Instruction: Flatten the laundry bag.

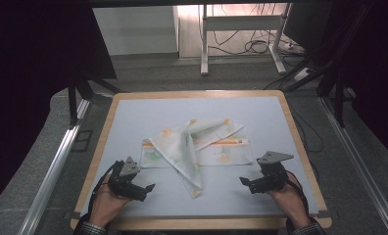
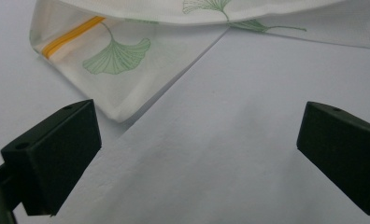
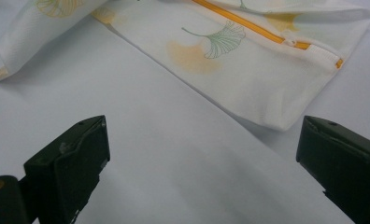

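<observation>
A white zip pouch with green and orange leaf prints and an orange zipper lies mid-table, with a matching cloth draped across it and trailing toward the front. My left gripper rests at the front left, open, nothing between its jaws; the pouch's left corner lies just ahead of it. At the front right my right gripper stands open and empty too, facing the pouch's right end and its zipper pull.
The pale blue mat covers a wooden-edged table. Metal rails run along both sides. Behind the table stand a desk frame and floor cables.
</observation>
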### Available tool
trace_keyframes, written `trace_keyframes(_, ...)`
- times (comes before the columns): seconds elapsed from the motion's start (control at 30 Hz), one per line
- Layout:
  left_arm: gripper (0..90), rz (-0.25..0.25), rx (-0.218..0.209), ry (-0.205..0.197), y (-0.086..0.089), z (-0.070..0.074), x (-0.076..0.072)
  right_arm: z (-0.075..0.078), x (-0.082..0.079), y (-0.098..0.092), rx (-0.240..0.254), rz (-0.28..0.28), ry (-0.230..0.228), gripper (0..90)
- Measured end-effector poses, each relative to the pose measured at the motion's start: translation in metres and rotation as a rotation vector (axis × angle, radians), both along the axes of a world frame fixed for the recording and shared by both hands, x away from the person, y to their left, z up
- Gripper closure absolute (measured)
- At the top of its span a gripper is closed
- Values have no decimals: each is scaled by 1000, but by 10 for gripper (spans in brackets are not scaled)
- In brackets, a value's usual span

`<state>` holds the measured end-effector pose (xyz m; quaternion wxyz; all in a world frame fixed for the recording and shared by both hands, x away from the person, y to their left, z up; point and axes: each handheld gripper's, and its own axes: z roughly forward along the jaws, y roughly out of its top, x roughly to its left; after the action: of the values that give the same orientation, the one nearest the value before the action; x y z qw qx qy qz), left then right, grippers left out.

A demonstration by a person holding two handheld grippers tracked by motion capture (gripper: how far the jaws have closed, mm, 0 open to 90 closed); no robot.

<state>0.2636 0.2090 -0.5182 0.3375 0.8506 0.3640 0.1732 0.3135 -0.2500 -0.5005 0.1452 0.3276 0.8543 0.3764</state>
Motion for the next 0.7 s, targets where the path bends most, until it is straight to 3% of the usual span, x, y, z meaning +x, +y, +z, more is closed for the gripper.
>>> trace_keyframes(0.27, 12, -37, -25, -3, -7, 2, -1, -2, 1, 1, -14, -3, 6, 31)
trace_keyframes(0.43, 42, -78, -43, -36, -16, 7, -3, -2, 1, 1, -8, -5, 5, 31)
trace_keyframes(0.57, 95, -129, -56, -4, -21, 7, -1, -2, 1, 1, -12, -6, 5, 32)
trace_keyframes(0.7, 117, -169, -53, -4, -32, 8, 0, -3, 1, 1, -17, -8, 4, 32)
